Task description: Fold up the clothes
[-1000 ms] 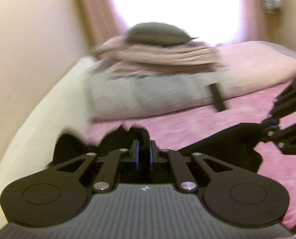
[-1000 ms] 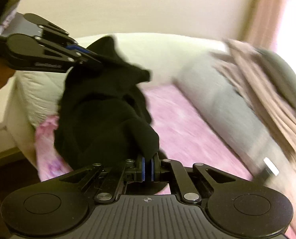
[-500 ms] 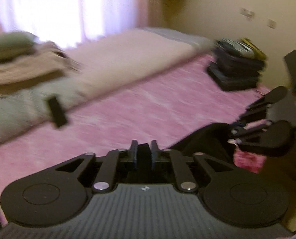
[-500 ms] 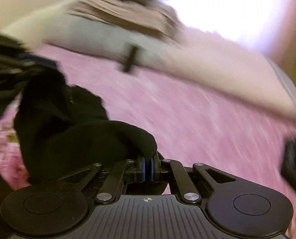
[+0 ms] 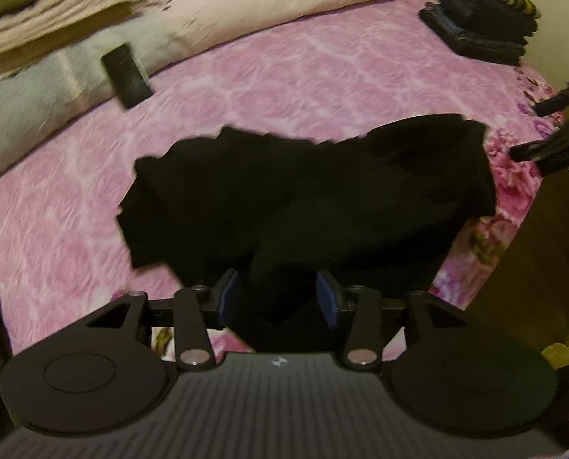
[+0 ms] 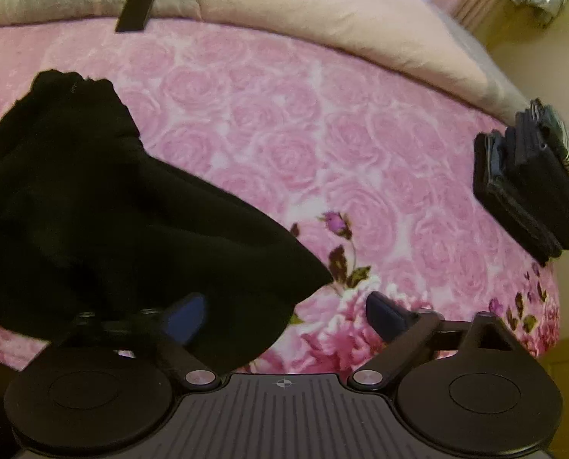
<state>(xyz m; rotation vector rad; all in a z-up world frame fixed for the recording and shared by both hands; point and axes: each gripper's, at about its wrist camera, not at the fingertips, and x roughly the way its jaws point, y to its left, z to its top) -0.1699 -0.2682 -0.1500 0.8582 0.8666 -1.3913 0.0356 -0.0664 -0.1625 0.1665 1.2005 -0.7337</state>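
Both grippers had just let go of the black garment point(image 5: 307, 191). The right gripper point(image 6: 284, 313) stood wide, a cloth corner loose between its jaws. The left gripper point(image 5: 278, 298) was still opening, cloth between its pads untouched. One garment lay rumpled at the bed's point(image 6: 269, 134) near edge, ready for spreading. One folded stack point(image 6: 533, 191) waited by the right edge.

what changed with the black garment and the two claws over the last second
Both claws carried the black garment down onto the pink bedspread, where it now lies crumpled. The right claw has let go and stands wide; the left claw is opening, cloth still between its pads but unpinched. The folded stack, the pillows and the dark flat object stayed put.
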